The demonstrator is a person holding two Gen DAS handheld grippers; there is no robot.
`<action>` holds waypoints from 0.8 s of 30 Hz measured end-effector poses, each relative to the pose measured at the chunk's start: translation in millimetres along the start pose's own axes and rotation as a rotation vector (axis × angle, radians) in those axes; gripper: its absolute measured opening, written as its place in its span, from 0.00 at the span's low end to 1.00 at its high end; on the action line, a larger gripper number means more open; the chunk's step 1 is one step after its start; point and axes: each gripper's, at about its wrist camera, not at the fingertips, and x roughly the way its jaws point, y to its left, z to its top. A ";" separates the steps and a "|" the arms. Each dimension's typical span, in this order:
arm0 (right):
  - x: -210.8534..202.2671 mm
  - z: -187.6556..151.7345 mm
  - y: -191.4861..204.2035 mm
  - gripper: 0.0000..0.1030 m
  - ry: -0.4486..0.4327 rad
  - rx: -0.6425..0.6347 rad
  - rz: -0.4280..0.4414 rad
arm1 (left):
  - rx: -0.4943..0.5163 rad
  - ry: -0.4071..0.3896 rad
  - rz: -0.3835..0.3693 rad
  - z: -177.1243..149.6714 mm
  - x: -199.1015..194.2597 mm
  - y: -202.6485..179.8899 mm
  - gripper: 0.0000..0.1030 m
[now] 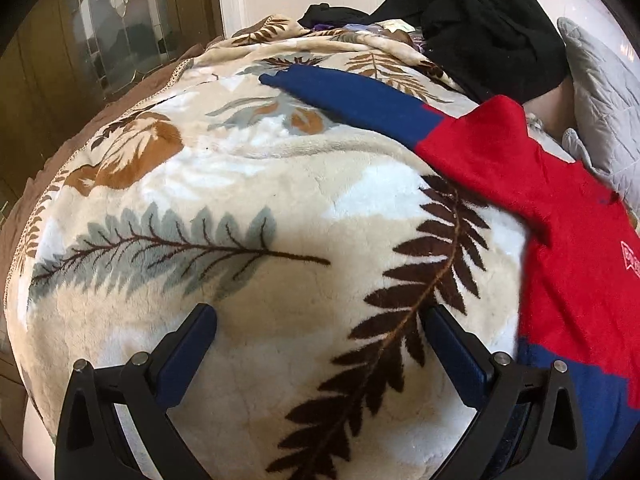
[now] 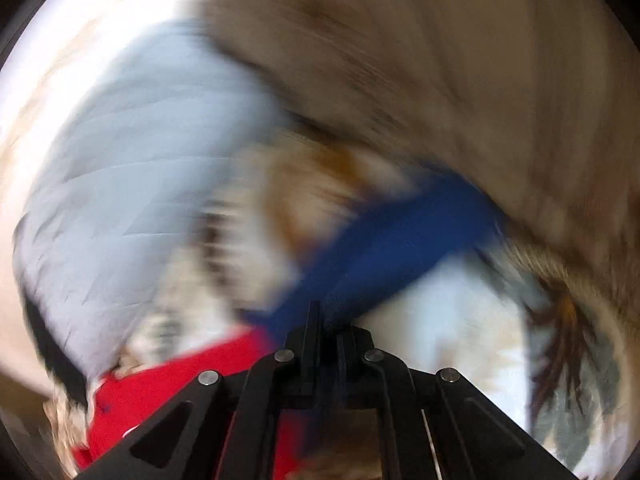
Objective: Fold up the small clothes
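A small red sweater (image 1: pixel 540 200) with blue sleeves lies at the right of the leaf-print blanket (image 1: pixel 240 180). One blue sleeve (image 1: pixel 352 96) stretches out to the left across the blanket. My left gripper (image 1: pixel 320 312) hangs open above bare blanket, just left of the sweater's hem, with nothing between its fingers (image 1: pixel 448 340). The right wrist view is heavily blurred. In it my right gripper (image 2: pixel 320 312) is shut, and the other blue sleeve (image 2: pixel 400 248) runs straight into its closed tips. The red body (image 2: pixel 160 392) lies below and to the left.
A heap of black clothes (image 1: pixel 480 28) sits at the far side of the bed. A grey quilted pillow (image 1: pixel 600 100) lies at the right, also seen as the pale grey pillow (image 2: pixel 140 140). A wooden door with leaded glass (image 1: pixel 112 20) stands beyond the bed's left edge.
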 end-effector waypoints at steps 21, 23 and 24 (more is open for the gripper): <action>-12.8 -188.0 143.4 0.85 0.188 -0.268 0.470 | 0.111 -0.061 -0.265 29.9 -73.2 -68.4 1.00; -11.8 -183.6 131.5 0.85 0.182 -0.226 0.484 | 0.278 -0.076 -0.276 32.5 -91.0 -122.1 1.00; -11.7 -179.7 122.1 0.85 0.179 -0.196 0.495 | 0.407 -0.101 -0.272 30.7 -101.8 -163.4 1.00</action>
